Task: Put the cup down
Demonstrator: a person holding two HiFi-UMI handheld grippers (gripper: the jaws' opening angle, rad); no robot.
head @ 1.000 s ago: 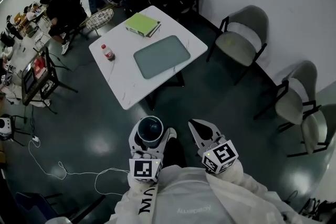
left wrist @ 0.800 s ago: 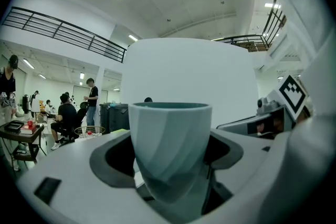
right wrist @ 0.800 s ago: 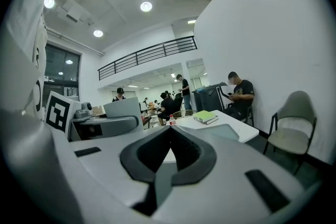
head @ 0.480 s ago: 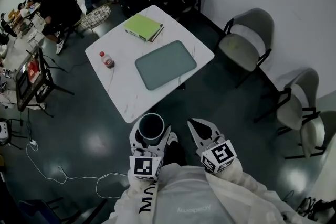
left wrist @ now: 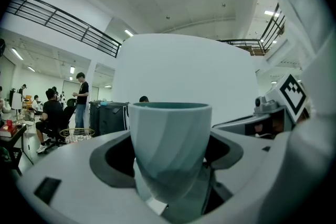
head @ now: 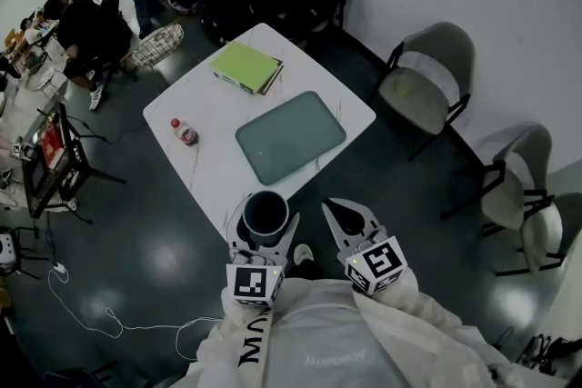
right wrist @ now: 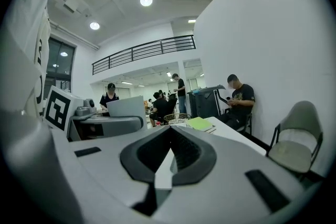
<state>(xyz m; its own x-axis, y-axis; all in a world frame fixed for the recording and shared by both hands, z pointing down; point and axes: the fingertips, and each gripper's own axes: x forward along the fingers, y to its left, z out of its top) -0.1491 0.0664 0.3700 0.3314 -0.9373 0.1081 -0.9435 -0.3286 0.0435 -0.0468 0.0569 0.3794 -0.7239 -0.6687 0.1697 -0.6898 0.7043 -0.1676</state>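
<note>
Both arms, in white sleeves, are held close in front of the body, side by side and pointing forward. The left gripper has its fingers clamped on the upright cup. The right gripper, just beside it, has its fingers pressed together with nothing between them.

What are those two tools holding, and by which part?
The left gripper clamps the cup by its lower body; the right gripper, fingers together, holds nothing.
</note>
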